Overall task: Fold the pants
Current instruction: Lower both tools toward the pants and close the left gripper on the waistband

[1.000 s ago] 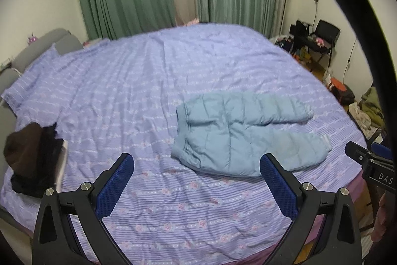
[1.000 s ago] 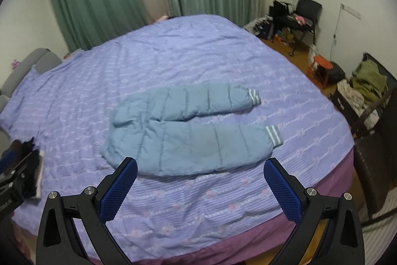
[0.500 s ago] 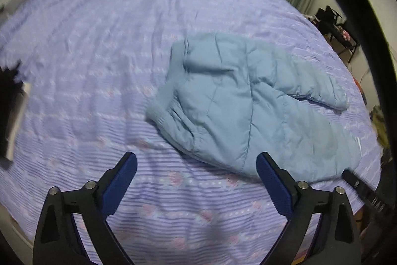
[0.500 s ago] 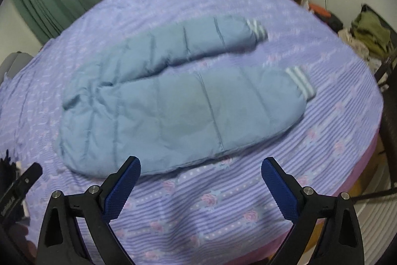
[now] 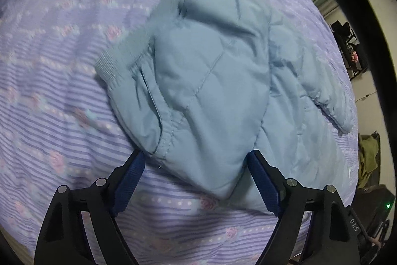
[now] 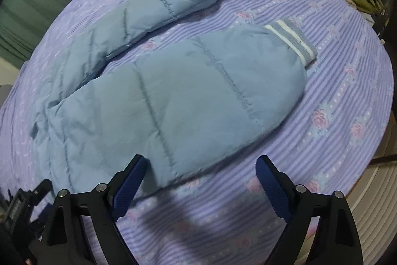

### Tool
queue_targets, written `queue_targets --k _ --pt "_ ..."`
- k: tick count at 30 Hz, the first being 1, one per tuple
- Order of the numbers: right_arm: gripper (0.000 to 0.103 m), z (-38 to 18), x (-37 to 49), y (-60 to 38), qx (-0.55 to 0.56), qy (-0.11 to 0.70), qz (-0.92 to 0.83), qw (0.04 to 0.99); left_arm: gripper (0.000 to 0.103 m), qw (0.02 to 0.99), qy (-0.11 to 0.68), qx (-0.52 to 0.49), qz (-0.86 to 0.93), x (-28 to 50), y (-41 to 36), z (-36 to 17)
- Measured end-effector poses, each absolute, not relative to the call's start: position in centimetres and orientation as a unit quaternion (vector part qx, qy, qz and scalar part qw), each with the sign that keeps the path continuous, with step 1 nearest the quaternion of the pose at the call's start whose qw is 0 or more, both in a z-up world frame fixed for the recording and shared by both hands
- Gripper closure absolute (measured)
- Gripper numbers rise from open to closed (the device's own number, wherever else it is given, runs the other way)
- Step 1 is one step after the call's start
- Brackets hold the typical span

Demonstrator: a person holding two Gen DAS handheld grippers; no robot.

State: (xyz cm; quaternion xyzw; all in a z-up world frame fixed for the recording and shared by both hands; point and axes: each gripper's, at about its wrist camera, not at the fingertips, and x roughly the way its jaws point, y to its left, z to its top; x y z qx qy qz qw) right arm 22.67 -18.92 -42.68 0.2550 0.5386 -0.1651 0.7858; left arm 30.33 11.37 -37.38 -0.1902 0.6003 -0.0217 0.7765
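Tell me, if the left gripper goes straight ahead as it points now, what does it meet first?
Most likely the blue padded pants: the open left gripper already flanks their near waist-end edge, though depth is unclear.

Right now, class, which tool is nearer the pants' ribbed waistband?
Left. The left tool sits by the waistband end; the right tool is alongside the near leg, further from it.
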Motion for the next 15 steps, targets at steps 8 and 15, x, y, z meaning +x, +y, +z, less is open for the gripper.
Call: queue_targets --k 8,15 --pt "0.063 -42.3 24.6 -18.9 0.256 0.535 -0.138 0.793 0.073 0.763 0.598 -0.241 -0.039 31.2 11.3 -37.1" --pt "0.088 -36.1 24.5 -18.4 0.212 0.489 -0.105 0.839 0.089 0.796 0.552 -0.244 -0.04 30.1 11.4 -32.0"
